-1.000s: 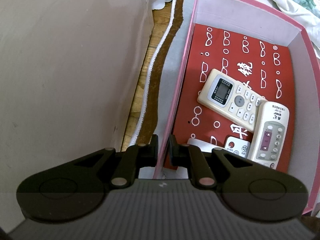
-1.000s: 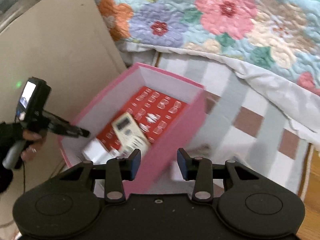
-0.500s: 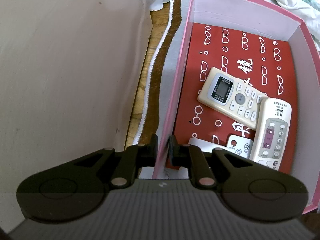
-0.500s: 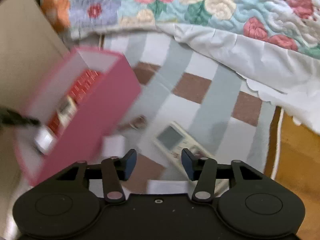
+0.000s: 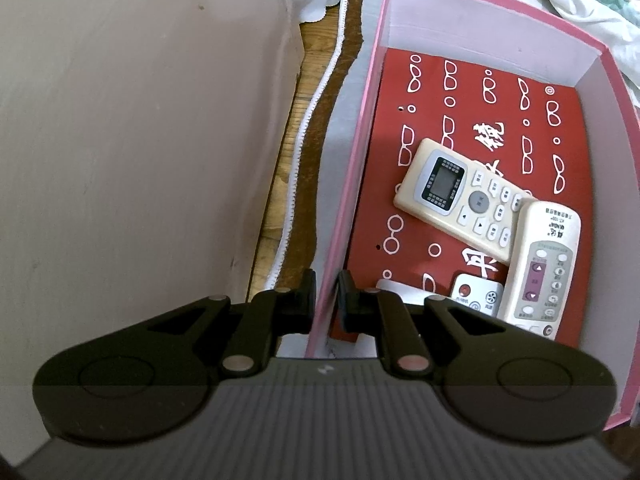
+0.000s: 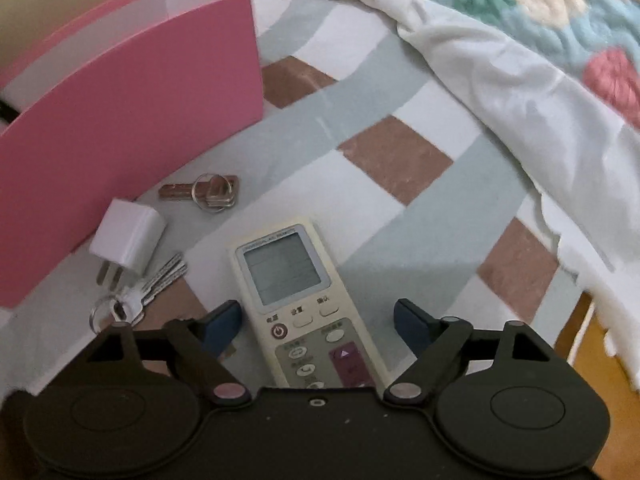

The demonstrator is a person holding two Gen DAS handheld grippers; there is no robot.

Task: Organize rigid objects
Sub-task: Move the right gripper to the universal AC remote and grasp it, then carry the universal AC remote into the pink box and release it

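My left gripper (image 5: 325, 288) is shut on the left wall of the pink box (image 5: 352, 184). Inside lie two cream remotes (image 5: 460, 198) (image 5: 544, 272), a small white remote (image 5: 476, 296) and a white item partly hidden by my finger. The box also shows in the right wrist view (image 6: 120, 120). My right gripper (image 6: 318, 316) is open, low over a cream remote with a screen (image 6: 300, 300) that lies between its fingers on the rug. A white charger plug (image 6: 128, 240), silver keys (image 6: 148, 284) and a brown key with a ring (image 6: 204, 190) lie beside the box.
A checked rug (image 6: 400, 152) covers the floor. A floral quilt with white lining (image 6: 520, 60) hangs at the right and back. A beige panel (image 5: 140, 140) stands left of the box, with wood floor (image 5: 288, 152) between.
My right gripper has swung right and down from above the box to the remote on the rug, and opened wider. My left gripper keeps its hold on the box wall.
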